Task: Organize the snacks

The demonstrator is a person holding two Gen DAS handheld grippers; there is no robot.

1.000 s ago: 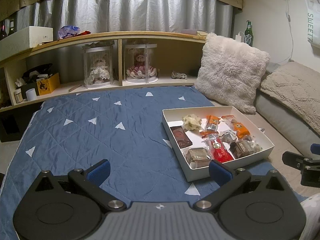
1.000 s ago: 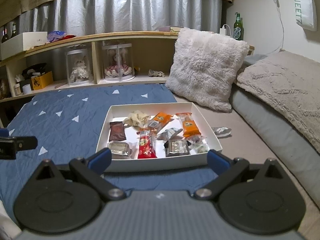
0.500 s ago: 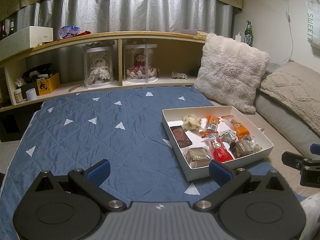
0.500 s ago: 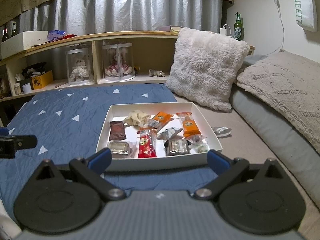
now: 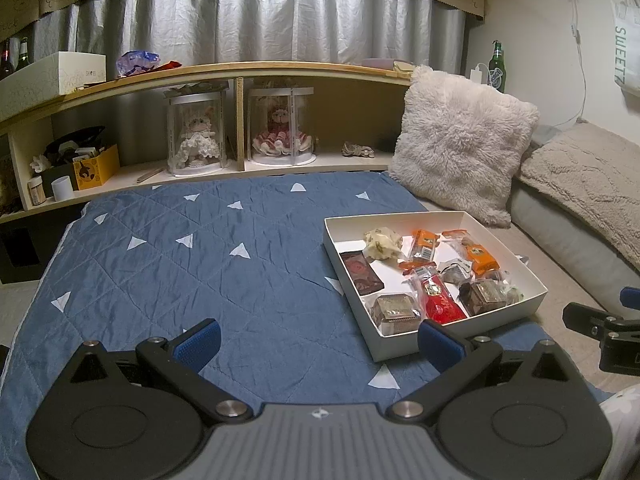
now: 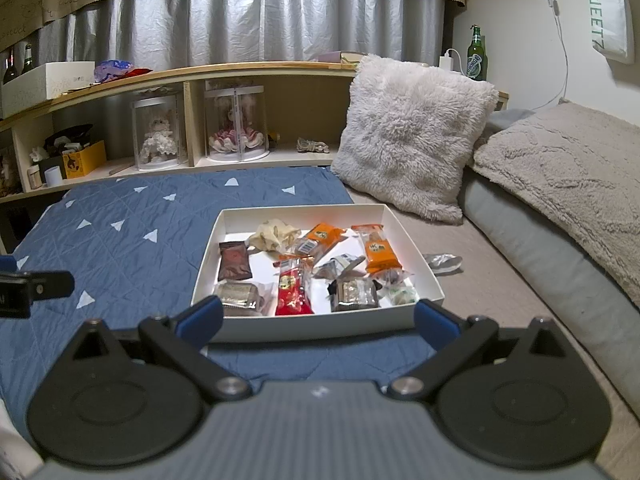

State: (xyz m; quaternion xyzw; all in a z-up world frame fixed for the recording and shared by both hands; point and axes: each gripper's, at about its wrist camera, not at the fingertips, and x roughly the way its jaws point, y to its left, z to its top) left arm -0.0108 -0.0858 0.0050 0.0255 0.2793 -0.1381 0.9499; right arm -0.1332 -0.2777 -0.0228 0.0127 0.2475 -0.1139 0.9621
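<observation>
A white shallow box [image 6: 320, 326] [image 5: 452, 340] sits on the blue quilt and holds several wrapped snacks: a red pack [image 6: 294, 294], two orange packs [image 6: 378, 250], a brown pack [image 6: 234, 260], a crumpled pale wrapper [image 6: 272, 234] and foil-wrapped cakes [image 6: 354, 292]. One silver wrapper [image 6: 442, 262] lies outside the box on its right. My right gripper [image 6: 318, 320] stands open just in front of the box's near wall, empty. My left gripper [image 5: 318, 340] is open over the quilt, left of the box, holding nothing.
A fluffy grey cushion [image 6: 412, 140] and a folded beige blanket [image 6: 568, 172] lie behind and right of the box. A low wooden shelf [image 5: 240, 120] with two doll cases runs along the back. The blue quilt [image 5: 180, 256] stretches out left.
</observation>
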